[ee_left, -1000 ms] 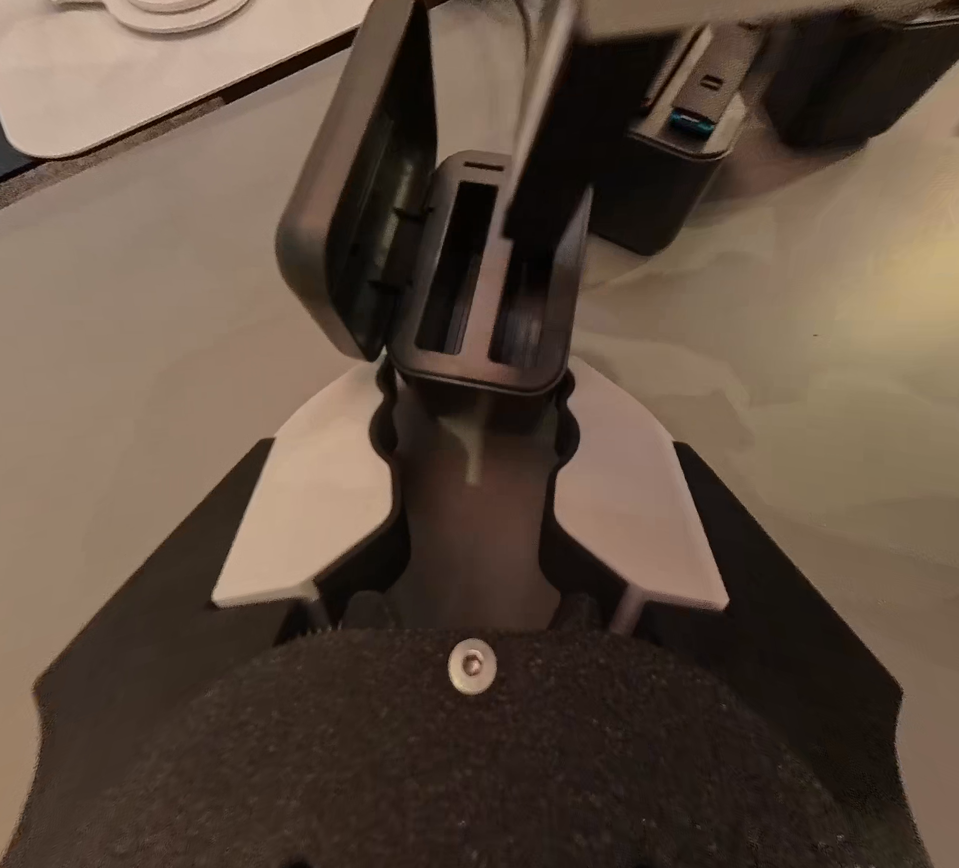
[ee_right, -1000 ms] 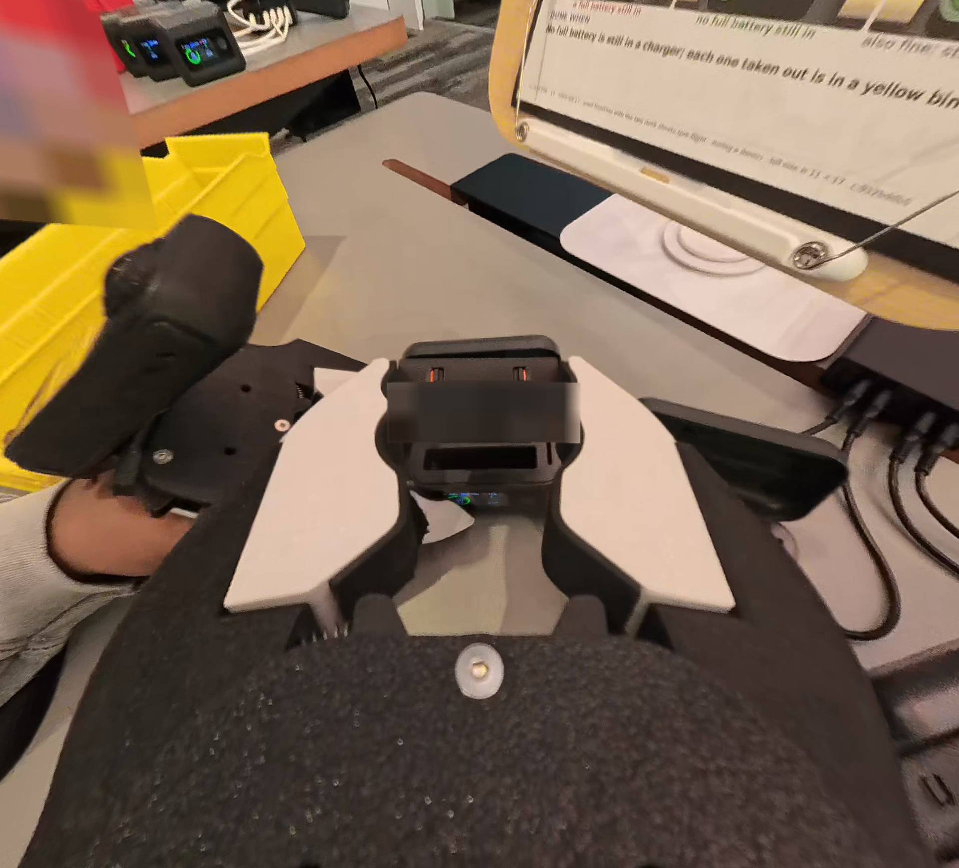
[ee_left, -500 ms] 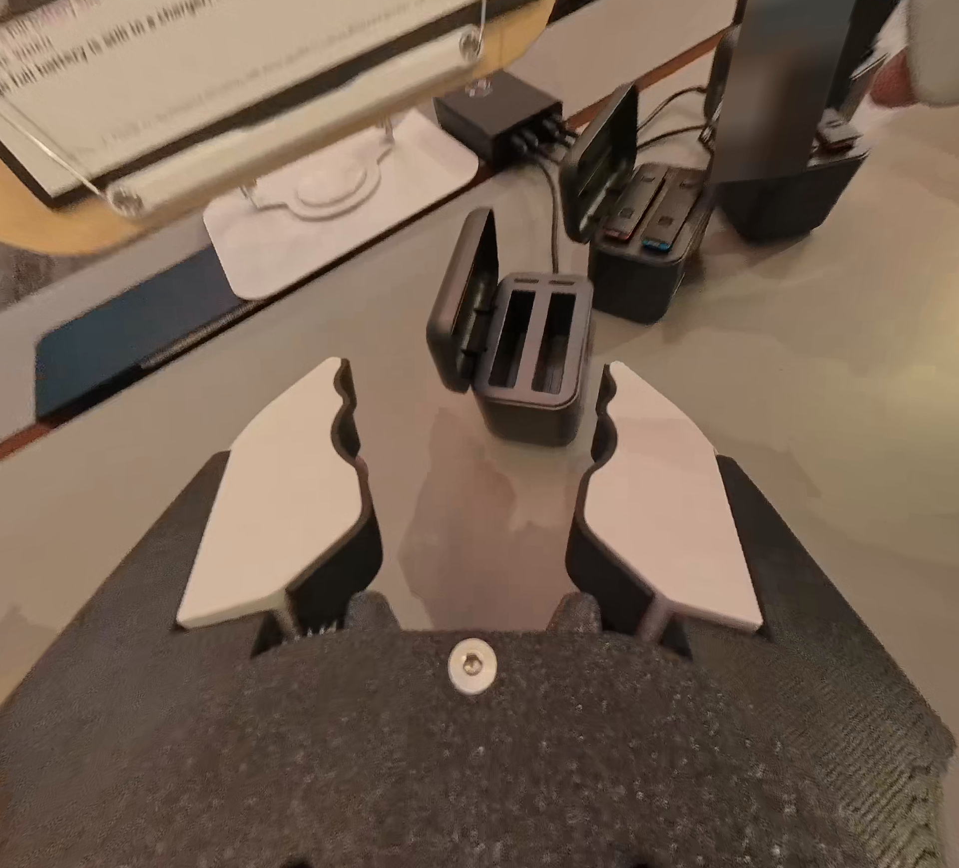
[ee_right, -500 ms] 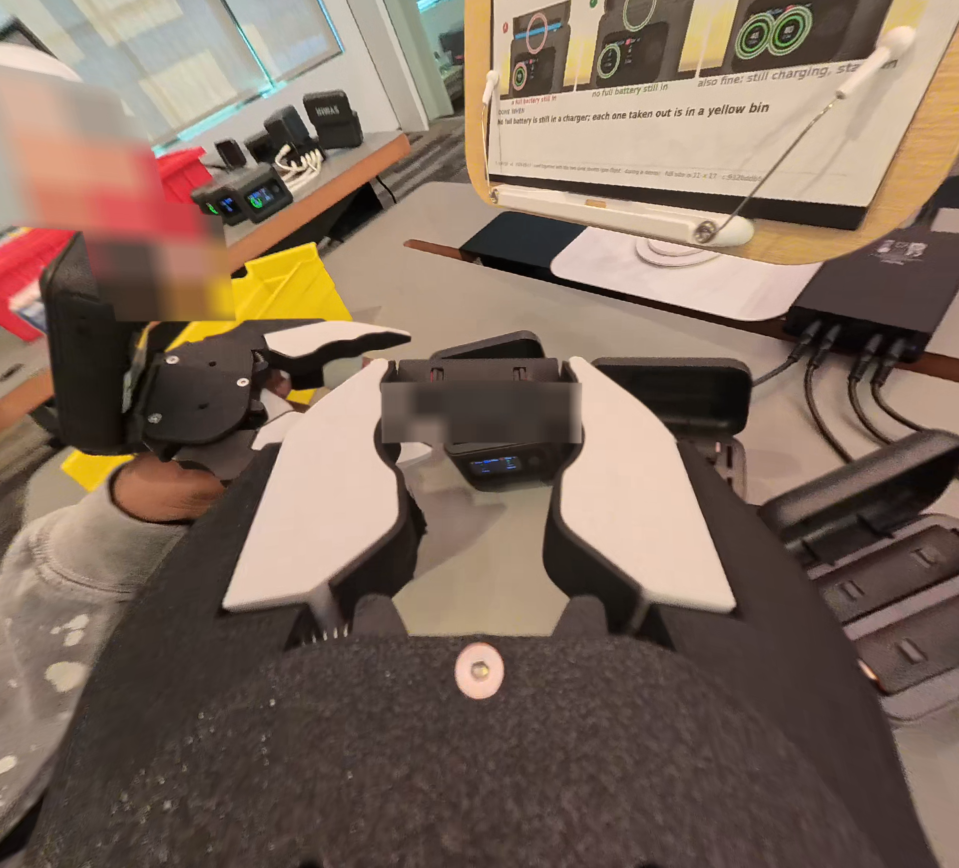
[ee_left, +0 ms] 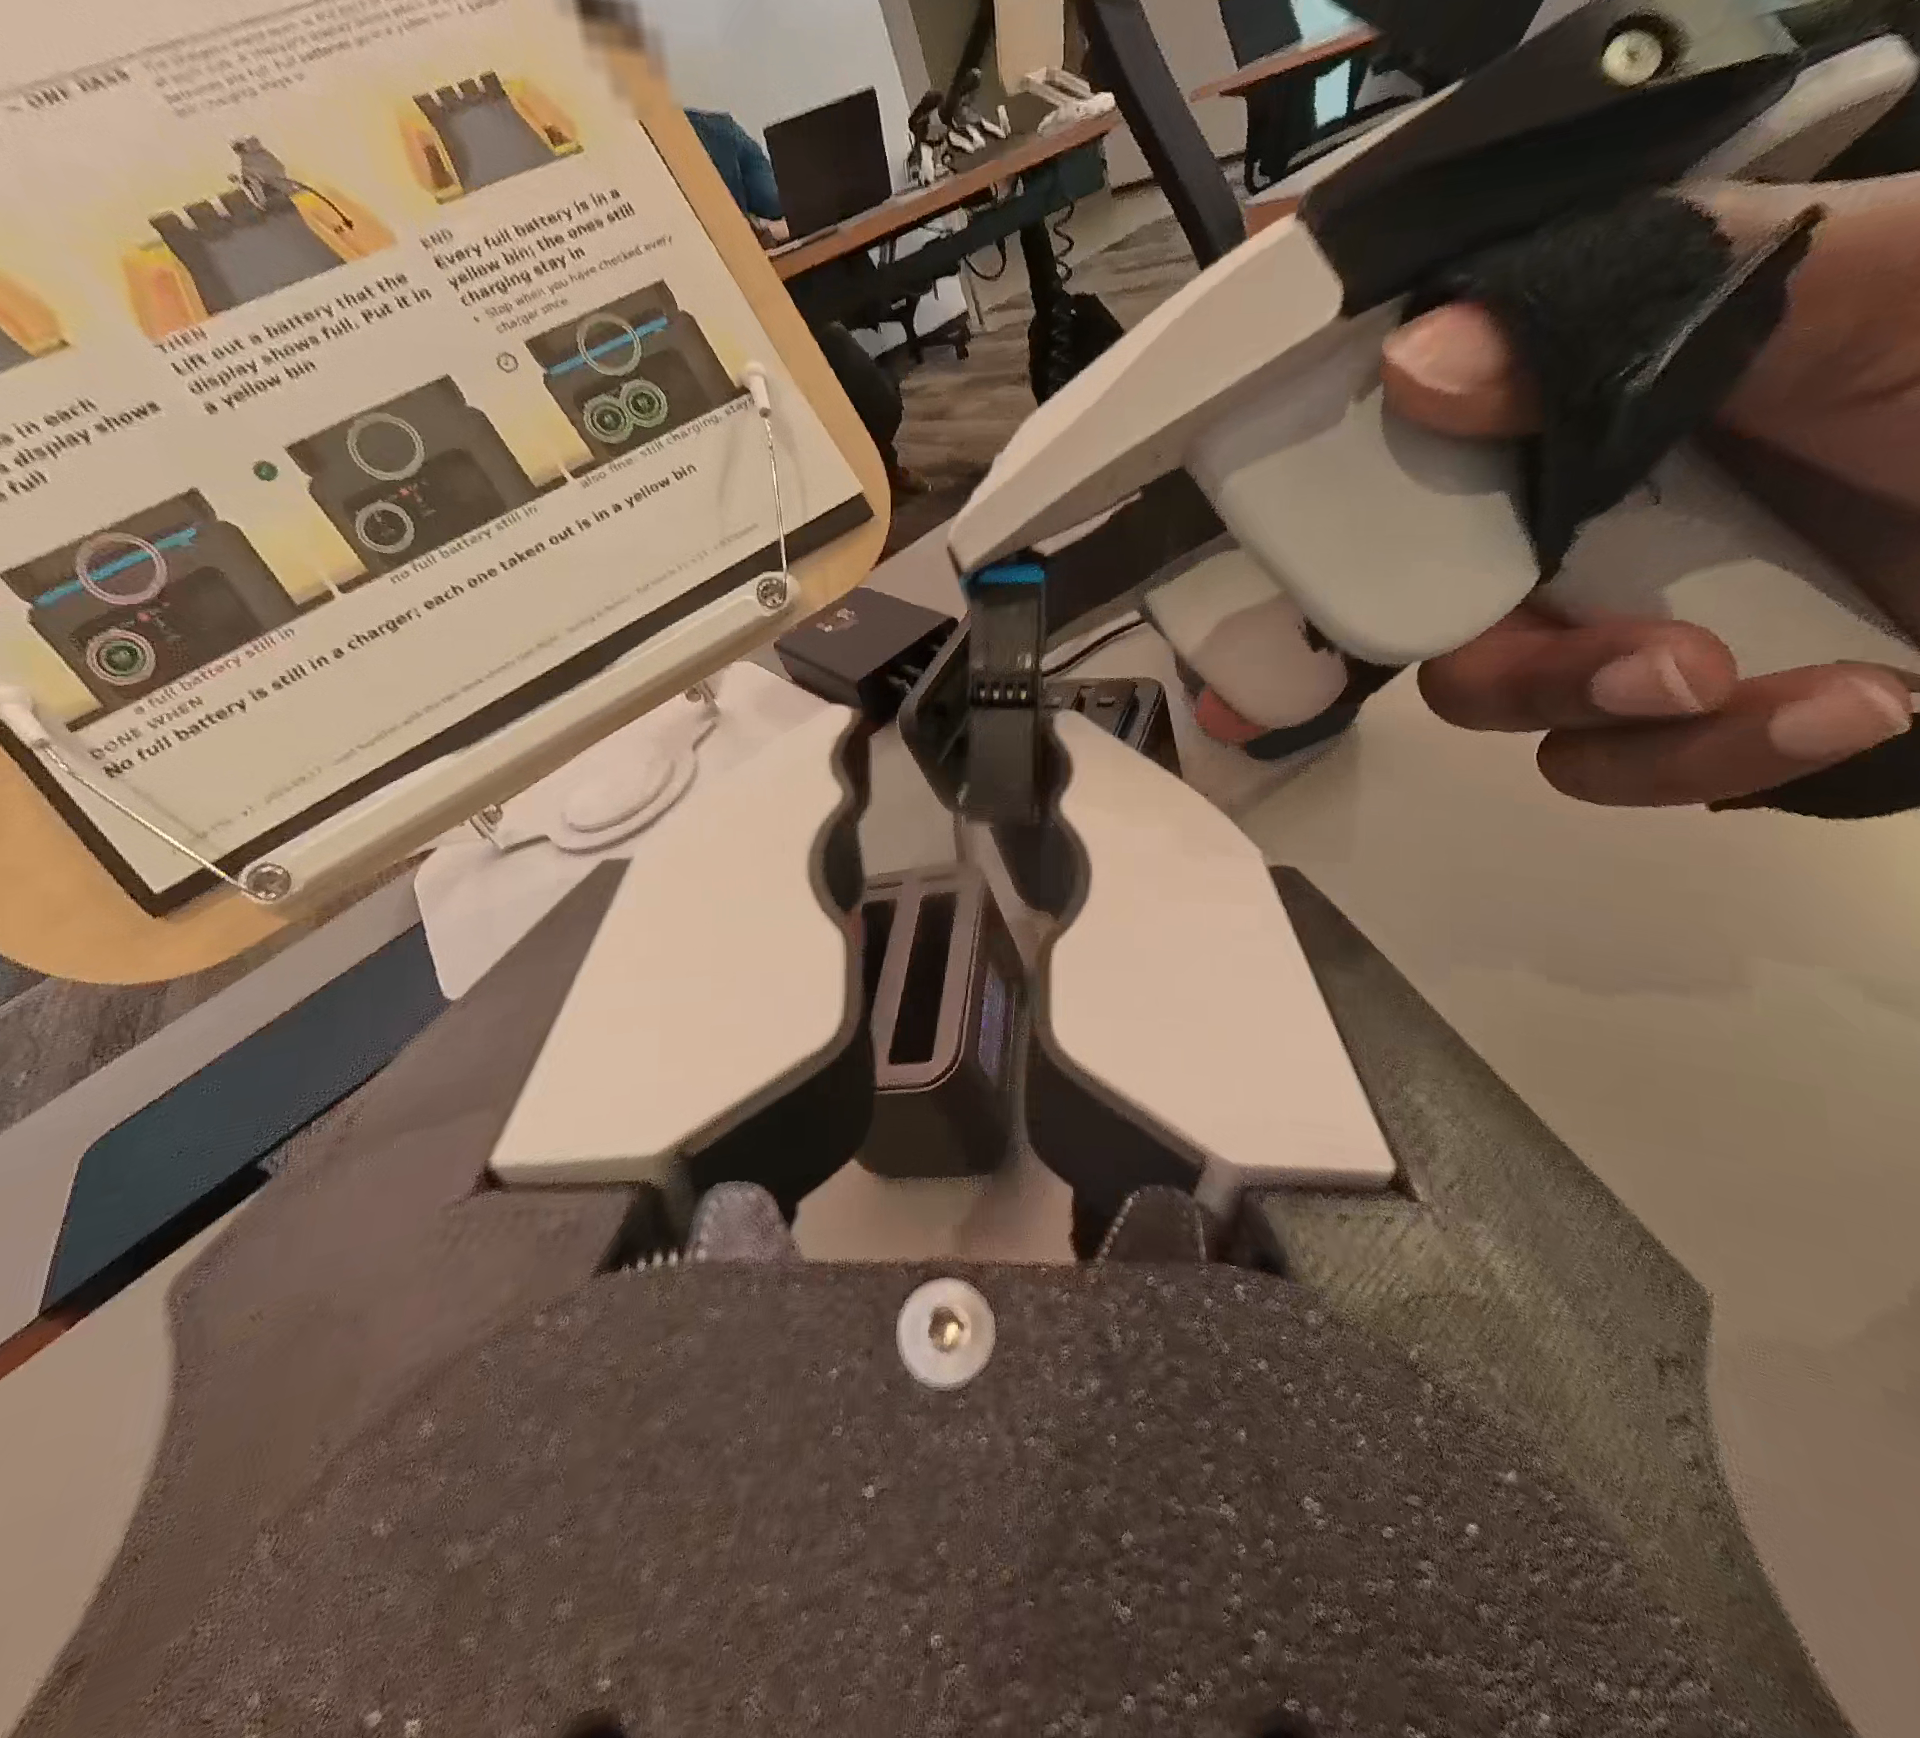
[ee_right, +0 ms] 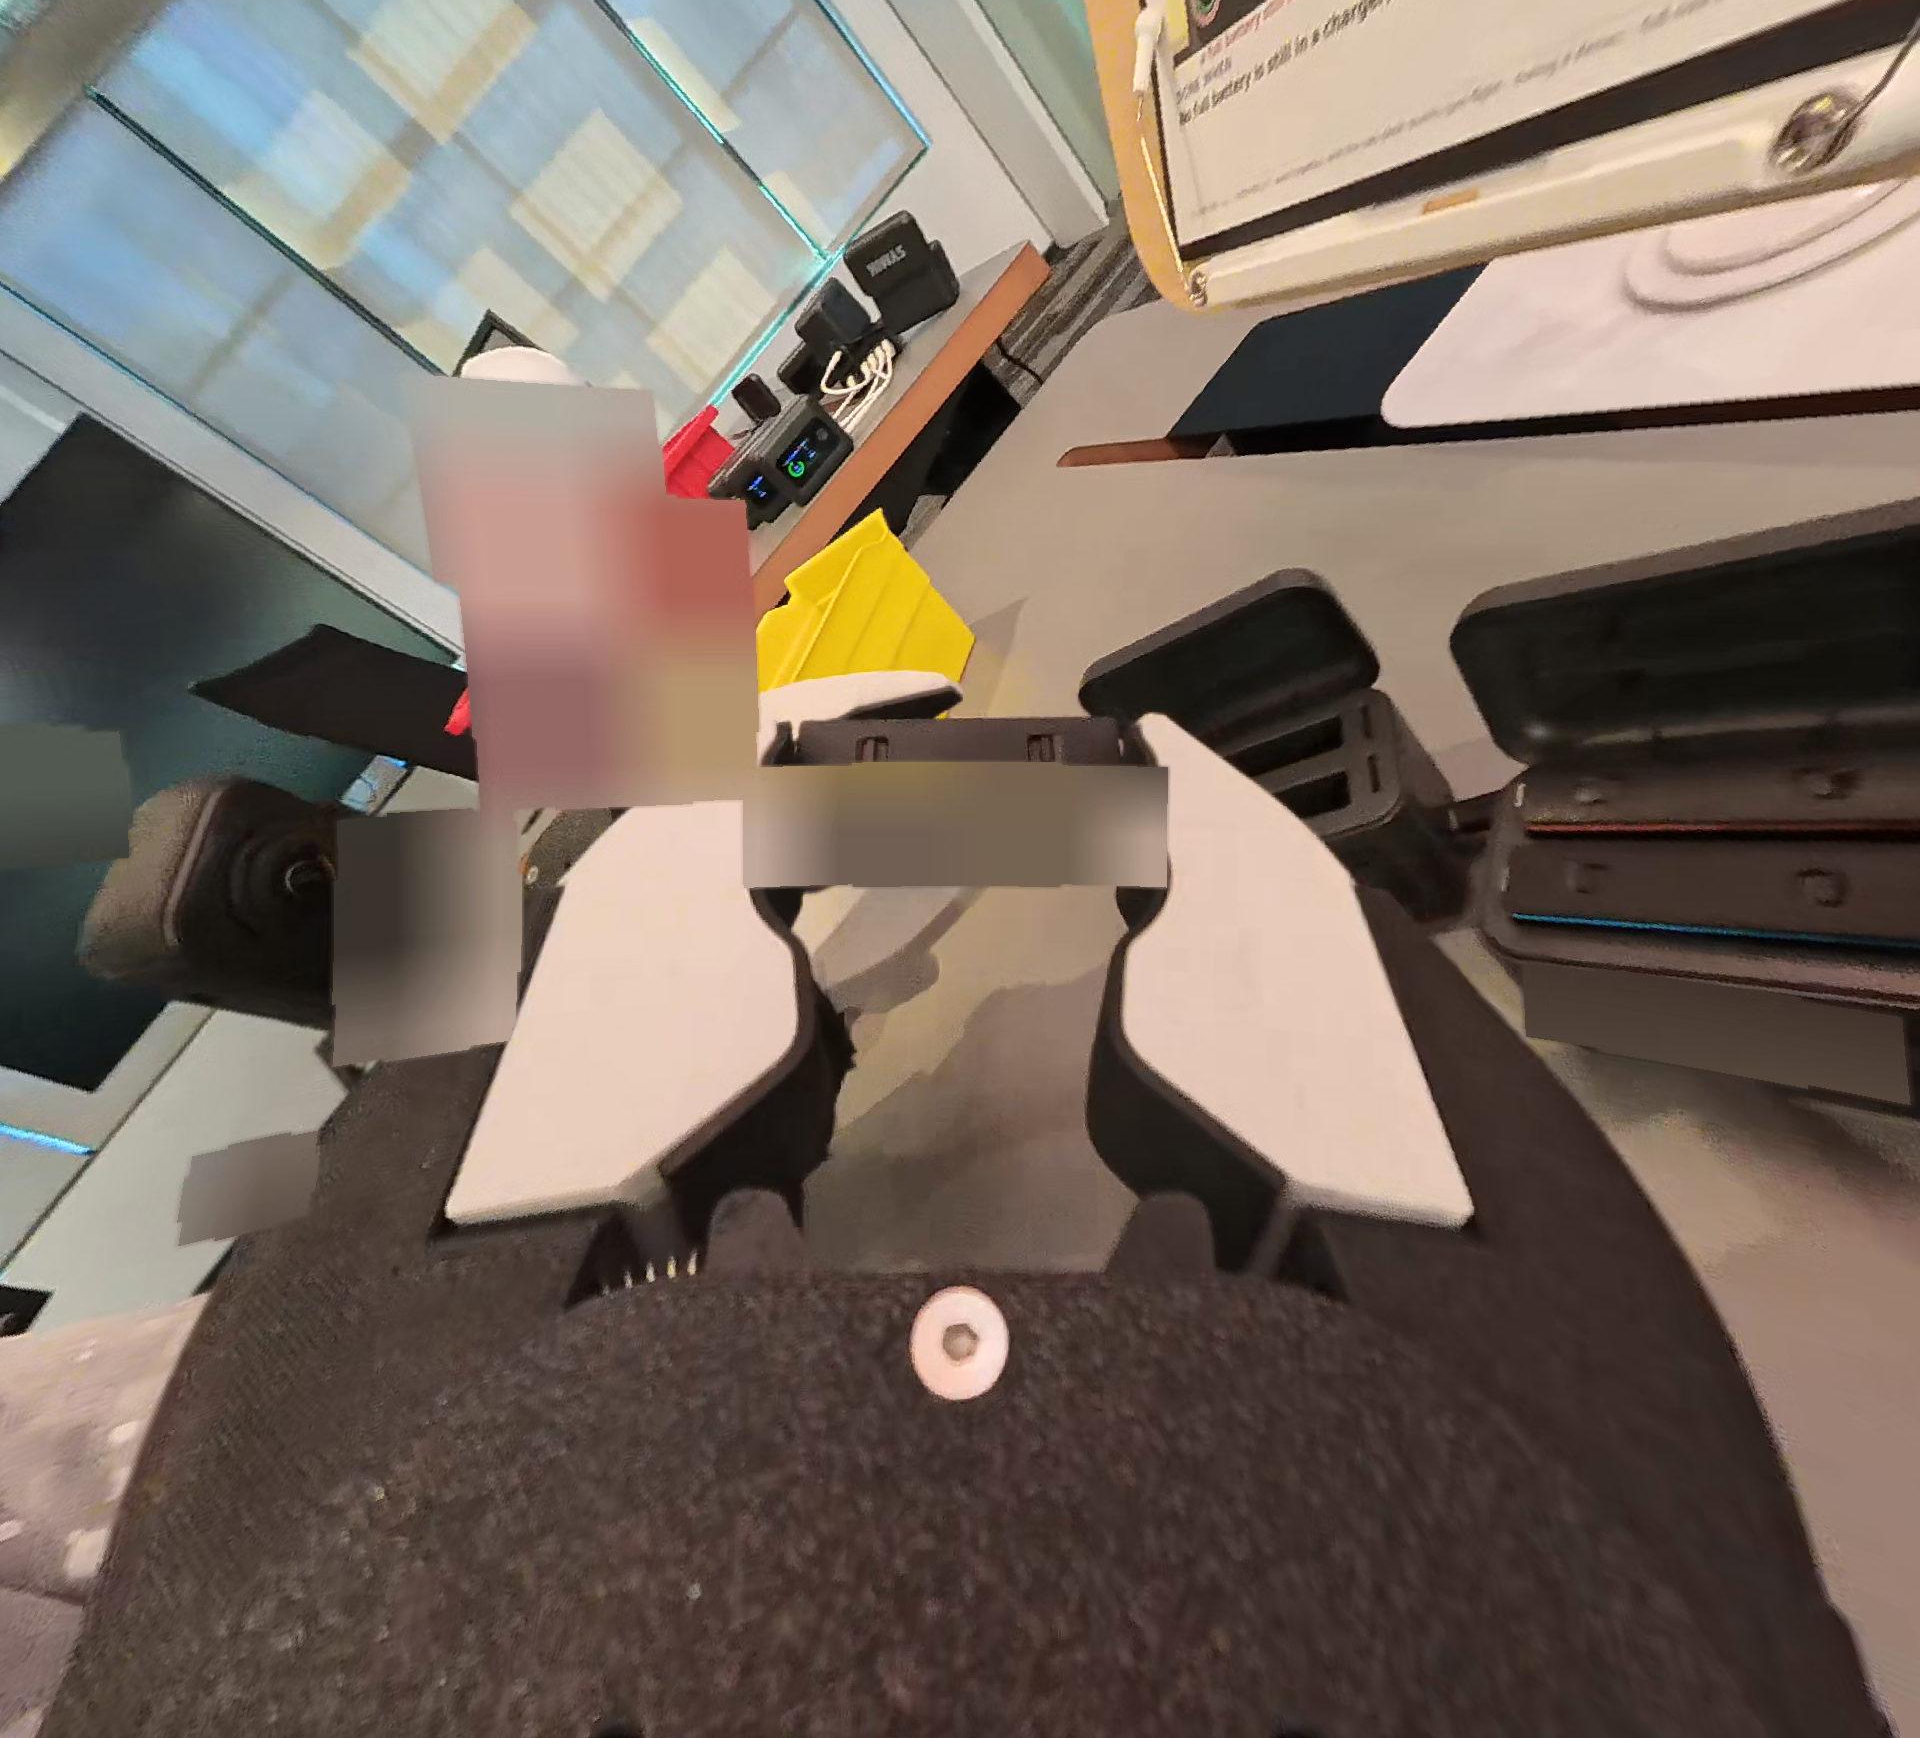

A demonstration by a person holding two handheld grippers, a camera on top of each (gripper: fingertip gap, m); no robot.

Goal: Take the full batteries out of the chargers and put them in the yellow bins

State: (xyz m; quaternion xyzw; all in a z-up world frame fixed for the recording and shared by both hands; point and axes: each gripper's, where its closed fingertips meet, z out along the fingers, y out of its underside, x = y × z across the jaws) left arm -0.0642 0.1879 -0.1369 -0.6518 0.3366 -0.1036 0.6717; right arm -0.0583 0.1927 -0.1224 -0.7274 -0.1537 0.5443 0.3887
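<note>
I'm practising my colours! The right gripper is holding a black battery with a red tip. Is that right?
Not quite: the tip is blue, not red. The left wrist view shows the right gripper holding the black battery, and the tip pinched between its fingers is blue.

Warm dim indoor light, motion blur, wide-angle edge bending, bright windows (ee_right: 436, 99).

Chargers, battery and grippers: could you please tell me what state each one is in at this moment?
small charger: screen lit, visible slot empty.
left gripper: jaws shut on small charger.
battery: out of any charger, held in the air.
right gripper: jaws shut on battery.
middle charger: lid open, contents unclear.
right charger: lid open, two batteries seated.
yellow bin: contents hidden.
</note>
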